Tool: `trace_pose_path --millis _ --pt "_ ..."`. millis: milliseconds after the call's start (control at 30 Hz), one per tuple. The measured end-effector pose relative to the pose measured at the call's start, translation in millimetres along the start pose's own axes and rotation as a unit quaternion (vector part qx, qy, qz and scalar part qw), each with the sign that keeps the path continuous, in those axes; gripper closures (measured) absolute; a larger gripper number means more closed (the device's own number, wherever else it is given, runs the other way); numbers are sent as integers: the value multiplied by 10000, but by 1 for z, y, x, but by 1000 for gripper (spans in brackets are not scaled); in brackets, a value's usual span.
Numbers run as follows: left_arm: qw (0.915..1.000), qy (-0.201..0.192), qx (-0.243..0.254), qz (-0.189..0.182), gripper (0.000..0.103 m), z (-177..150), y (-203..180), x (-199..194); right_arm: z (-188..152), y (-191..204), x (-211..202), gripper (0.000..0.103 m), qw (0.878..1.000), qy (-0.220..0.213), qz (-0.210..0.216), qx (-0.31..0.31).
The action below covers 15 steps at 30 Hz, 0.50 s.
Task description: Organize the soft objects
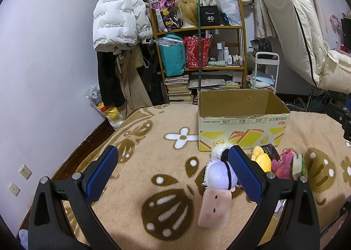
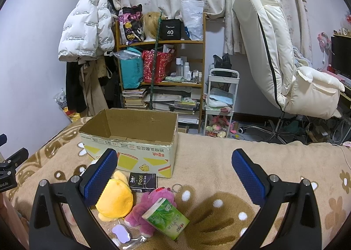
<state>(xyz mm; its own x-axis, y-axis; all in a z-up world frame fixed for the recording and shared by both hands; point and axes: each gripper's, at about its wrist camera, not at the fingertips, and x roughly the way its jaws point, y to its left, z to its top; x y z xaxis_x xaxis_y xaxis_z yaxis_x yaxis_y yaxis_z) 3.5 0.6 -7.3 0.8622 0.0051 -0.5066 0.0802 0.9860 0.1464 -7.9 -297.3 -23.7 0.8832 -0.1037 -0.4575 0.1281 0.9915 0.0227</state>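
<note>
Hidden: purple-and-white plush (image 1: 220, 174) is lying partly behind the left gripper's right finger; a pale pink plush (image 1: 215, 209) below it is overlapping its lower edge. The small purple item (image 2: 121, 233) in clear wrap near the right view's bottom is hard to identify.
Left gripper (image 1: 173, 173): fingers are spreading wide, released, holding nothing, hovering over the patterned blanket (image 1: 153, 140).
Right gripper (image 2: 174, 175): fingers are standing wide apart, gripping nothing.
Soft objects: yellow plush (image 2: 115, 199) is sitting just beside the right gripper's left finger; pink plush (image 2: 149, 208) is lying between the fingers, with a green tissue pack (image 2: 165, 218) resting on it; a black Face pack (image 2: 142, 181) is lying ahead, between the fingers.
Cardboard box (image 2: 131, 153): sitting open beyond the fingertips of both grippers, interior appearing empty.
Open room: bare blanket is stretching ahead of the right gripper's right finger and between the left gripper's fingers; the bed edge is running off left of the left finger.
</note>
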Motion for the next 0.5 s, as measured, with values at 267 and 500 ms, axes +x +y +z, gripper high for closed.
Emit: trace_pose_path --millis 267,500 --pt "9999 102 33 14 4 -6 -1 7 1 0 -2 0 10000 11 29 -1" --pt "9991 368 97 -174 4 -7 -3 15 -4 0 12 0 9994 297 121 138"
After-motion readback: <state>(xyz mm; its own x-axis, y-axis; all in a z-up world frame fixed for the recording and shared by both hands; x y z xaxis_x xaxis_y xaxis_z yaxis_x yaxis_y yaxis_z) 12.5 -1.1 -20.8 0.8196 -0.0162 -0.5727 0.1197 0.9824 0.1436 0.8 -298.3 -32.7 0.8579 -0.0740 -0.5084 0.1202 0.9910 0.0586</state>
